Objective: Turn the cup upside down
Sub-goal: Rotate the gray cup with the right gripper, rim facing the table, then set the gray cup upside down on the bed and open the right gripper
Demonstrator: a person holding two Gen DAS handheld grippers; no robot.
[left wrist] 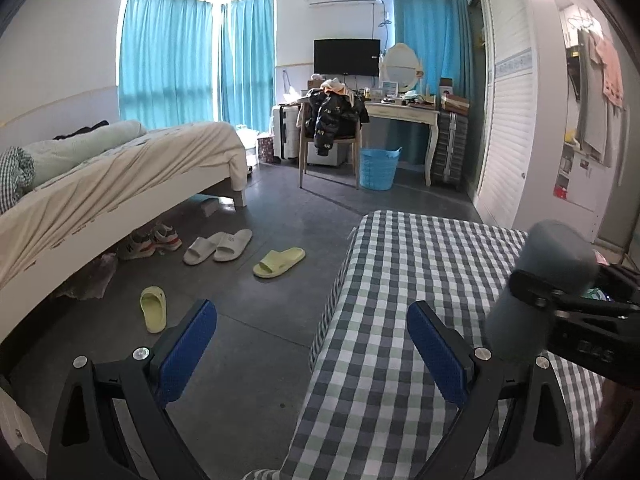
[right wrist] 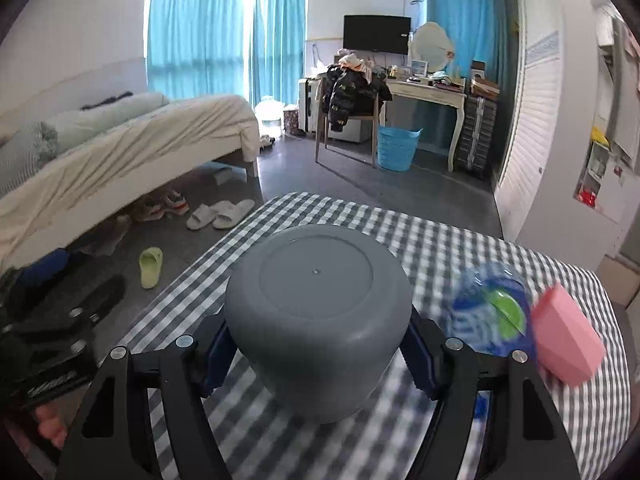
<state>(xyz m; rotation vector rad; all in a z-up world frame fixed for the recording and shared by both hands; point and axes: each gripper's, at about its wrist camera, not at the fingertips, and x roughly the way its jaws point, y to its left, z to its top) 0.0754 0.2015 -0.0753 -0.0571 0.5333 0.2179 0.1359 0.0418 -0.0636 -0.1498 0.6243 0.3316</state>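
Observation:
A grey cup (right wrist: 318, 320) fills the middle of the right wrist view, its flat base turned toward the camera. My right gripper (right wrist: 316, 344) is shut on it, blue pads pressed on both sides, holding it above the checked tablecloth (right wrist: 420, 236). In the left wrist view the same cup (left wrist: 548, 280) shows at the right, tilted, held by the right gripper (left wrist: 540, 300) over the table (left wrist: 400, 280). My left gripper (left wrist: 312, 348) is open and empty at the table's left edge, partly over the floor.
A blue-and-green packet (right wrist: 488, 312) and a pink block (right wrist: 566, 340) lie on the table right of the cup. The left gripper shows at the left edge (right wrist: 60, 320). Slippers (left wrist: 276, 262) lie on the floor beside the bed (left wrist: 120, 176). A white wardrobe (left wrist: 508, 120) stands to the right.

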